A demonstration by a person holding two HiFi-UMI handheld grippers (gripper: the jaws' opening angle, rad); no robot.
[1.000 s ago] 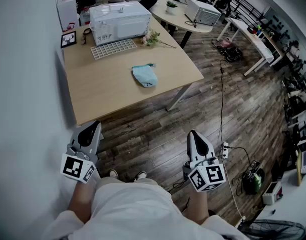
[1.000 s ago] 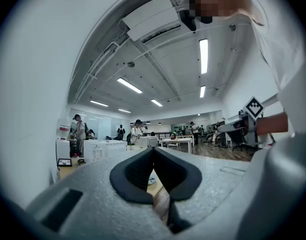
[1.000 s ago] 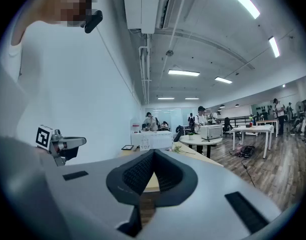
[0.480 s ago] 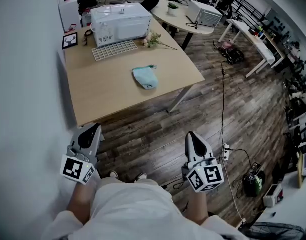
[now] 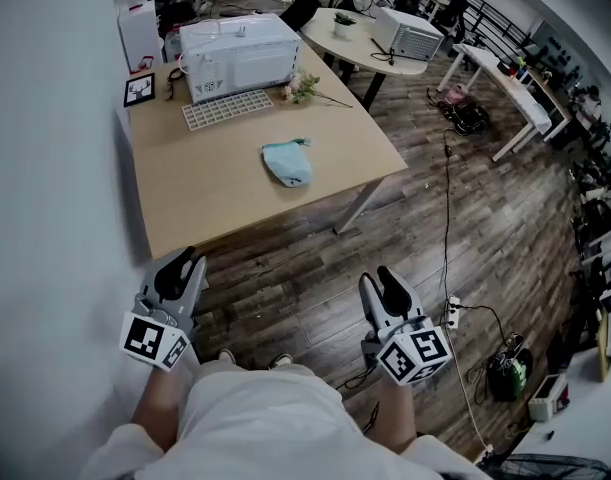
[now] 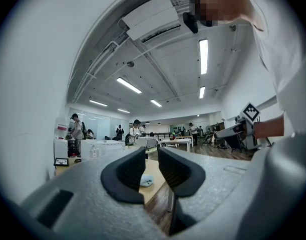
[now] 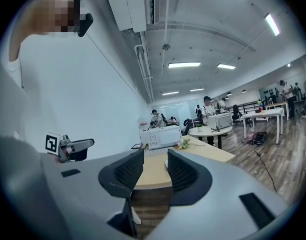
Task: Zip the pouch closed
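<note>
both sets of fingers just parted, empty: left gripper [image 5: 188, 260] slightly, right gripper [image 5: 378, 278] wider; pouch [image 5: 288, 161] unmoved

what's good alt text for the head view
A light blue pouch lies on a wooden table. Nearer the camera, a standing person holds the left gripper and right gripper over the floor, jaws just opening, nothing between them.
</note>
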